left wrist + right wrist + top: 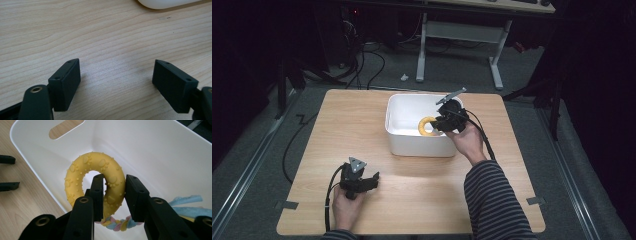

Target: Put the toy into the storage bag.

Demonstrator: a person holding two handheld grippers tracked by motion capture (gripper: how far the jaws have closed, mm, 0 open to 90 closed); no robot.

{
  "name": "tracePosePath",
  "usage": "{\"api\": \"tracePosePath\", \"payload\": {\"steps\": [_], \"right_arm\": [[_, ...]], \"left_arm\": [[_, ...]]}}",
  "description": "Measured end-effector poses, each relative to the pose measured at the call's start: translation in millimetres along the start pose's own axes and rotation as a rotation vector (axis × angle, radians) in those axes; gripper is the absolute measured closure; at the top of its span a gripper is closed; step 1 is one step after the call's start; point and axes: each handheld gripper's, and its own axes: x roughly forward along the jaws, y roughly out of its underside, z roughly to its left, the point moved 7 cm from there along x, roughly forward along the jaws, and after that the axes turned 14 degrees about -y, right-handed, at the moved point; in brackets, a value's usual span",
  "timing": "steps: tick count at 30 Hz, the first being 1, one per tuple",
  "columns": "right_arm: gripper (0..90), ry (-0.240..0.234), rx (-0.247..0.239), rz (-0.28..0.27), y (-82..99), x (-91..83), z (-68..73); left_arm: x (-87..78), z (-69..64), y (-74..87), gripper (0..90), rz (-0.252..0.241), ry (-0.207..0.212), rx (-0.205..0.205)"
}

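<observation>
Right tongs (113, 195) reaching over white bin (398, 140), clamping yellow ring toy (92, 170) — left tongs (116, 80) resting low on table (422, 195), gaping wide, gripping nothing.

Black grippers (362, 182) (brass-ringed screw holes), black cables (330, 200), striped sleeve (492, 195).

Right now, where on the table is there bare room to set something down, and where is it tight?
Bare wood lies left of the white bin, out to the table edge, and across the front strip between the left gripper and the striped sleeve. It is crowded inside the bin, where the right gripper clamps the yellow ring toy above a braided rope.
</observation>
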Motion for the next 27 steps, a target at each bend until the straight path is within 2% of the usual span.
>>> {"api": "tracePosePath", "payload": {"steps": [7,10,12,15,18,19,24,27], "right_arm": [[68.6,0.003,-0.007,0.001,1.5,-1.9,2.4],[54.5,-0.010,0.016,-0.014,2.6,-4.3,1.3],[48.4,0.015,0.005,-0.023,5.2,-9.3,-0.9],[47.2,0.029,0.009,-0.032,8.1,-13.6,-1.5],[46.1,0.048,0.013,-0.080,15.4,-28.1,-4.8],[46.1,0.048,0.013,-0.080,15.4,-28.1,-4.8],[45.7,0.049,0.050,-0.151,27.8,-52.0,-10.9],[45.4,0.053,0.056,-0.174,32.8,-61.0,-12.7]], "left_arm": [[0.0,0.0,0.0,23.1,0.000,0.000,0.000],[0.0,0.0,0.0,23.1,0.000,0.000,0.000],[-0.1,-0.1,0.1,22.9,0.000,0.000,0.000],[-0.1,-0.2,0.1,22.8,0.000,0.001,0.001],[0.0,-0.2,0.0,22.8,0.000,0.000,0.002],[0.0,-0.2,0.1,22.8,-0.001,0.000,0.001],[0.1,-0.3,-0.1,22.8,-0.001,0.000,0.002],[0.1,-0.3,-0.1,22.9,-0.001,0.000,0.002]]}}
